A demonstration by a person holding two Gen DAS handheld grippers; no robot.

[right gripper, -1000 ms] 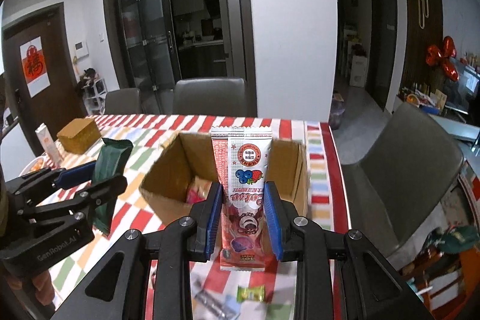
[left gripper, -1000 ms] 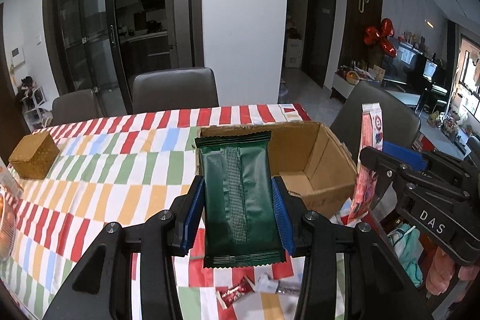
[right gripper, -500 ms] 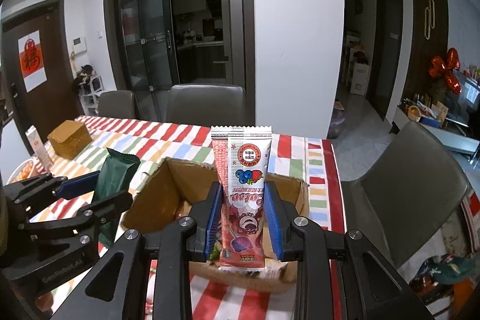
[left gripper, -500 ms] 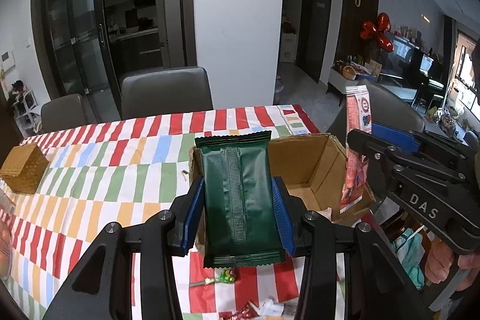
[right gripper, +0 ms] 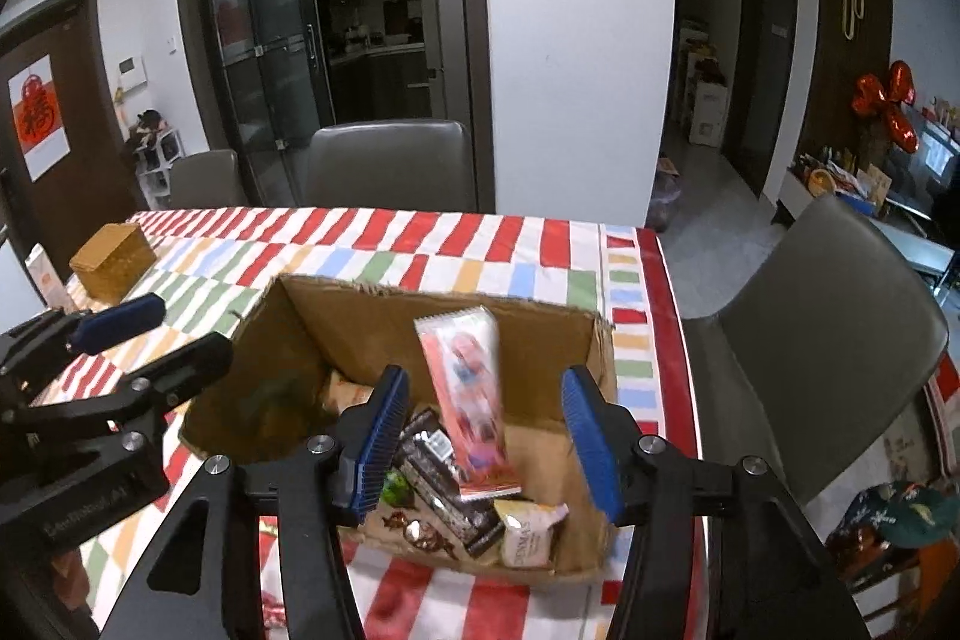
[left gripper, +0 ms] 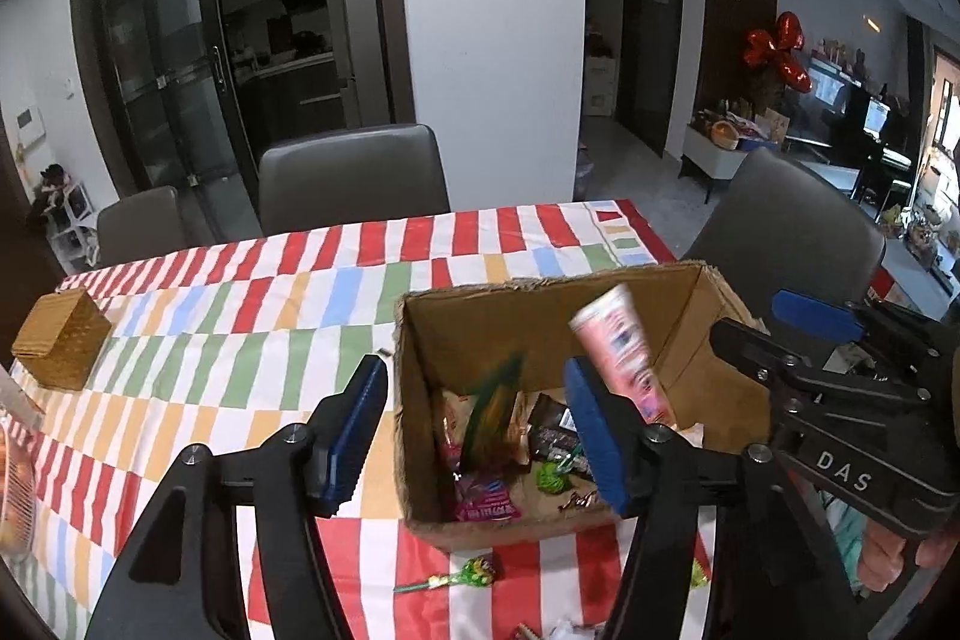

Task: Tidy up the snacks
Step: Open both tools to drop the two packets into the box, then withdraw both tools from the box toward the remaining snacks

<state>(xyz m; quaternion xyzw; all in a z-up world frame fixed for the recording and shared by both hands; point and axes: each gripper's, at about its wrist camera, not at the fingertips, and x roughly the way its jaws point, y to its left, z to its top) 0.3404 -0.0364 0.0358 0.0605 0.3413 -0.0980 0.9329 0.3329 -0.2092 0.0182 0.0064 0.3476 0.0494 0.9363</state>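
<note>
An open cardboard box (left gripper: 516,307) (right gripper: 384,316) stands on the striped tablecloth and holds several snack packets. My left gripper (left gripper: 477,430) is open above the box's near left corner; a blurred green packet (left gripper: 492,415) drops free inside the box. My right gripper (right gripper: 480,430) is open over the box; a pink-and-white packet (right gripper: 468,400) falls, blurred, between its fingers, also showing in the left wrist view (left gripper: 618,352). Each gripper shows in the other's view: the right (left gripper: 840,400), the left (right gripper: 90,382).
A green lollipop (left gripper: 462,577) and small wrappers lie on the cloth in front of the box. A woven brown box (left gripper: 60,346) sits at the table's left. Grey chairs stand behind the table (left gripper: 354,178) and at its right end (right gripper: 840,340).
Both grippers have opened over the box. The green packet has left my left gripper and the pink packet my right; both are dropping into the box.
</note>
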